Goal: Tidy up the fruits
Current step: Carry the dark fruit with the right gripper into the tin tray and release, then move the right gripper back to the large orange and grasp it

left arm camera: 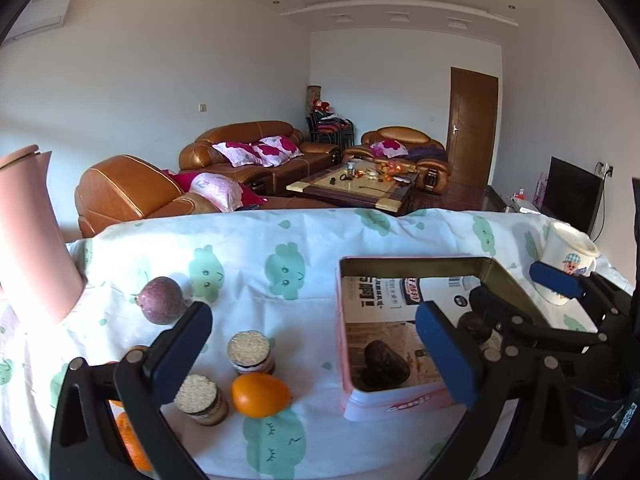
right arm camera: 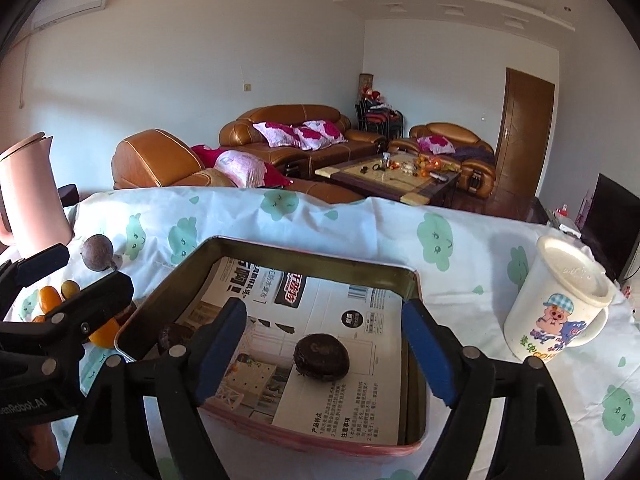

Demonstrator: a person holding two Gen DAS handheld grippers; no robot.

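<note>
Beside tin (left arm camera: pixel 400 402), left-view only: biscuits (left arm camera: pixel 250 352)

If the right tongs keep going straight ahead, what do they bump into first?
Probably the dark round fruit lying on the paper inside the tin box. It sits right between the open right tongs, though how high they are above it is unclear.

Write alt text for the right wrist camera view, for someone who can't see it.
Open right tongs hover over a paper-lined tin tray holding a dark round fruit, on a cloud-print tablecloth. A lidded cartoon mug stands right; a brown fruit and pink kettle left.
</note>
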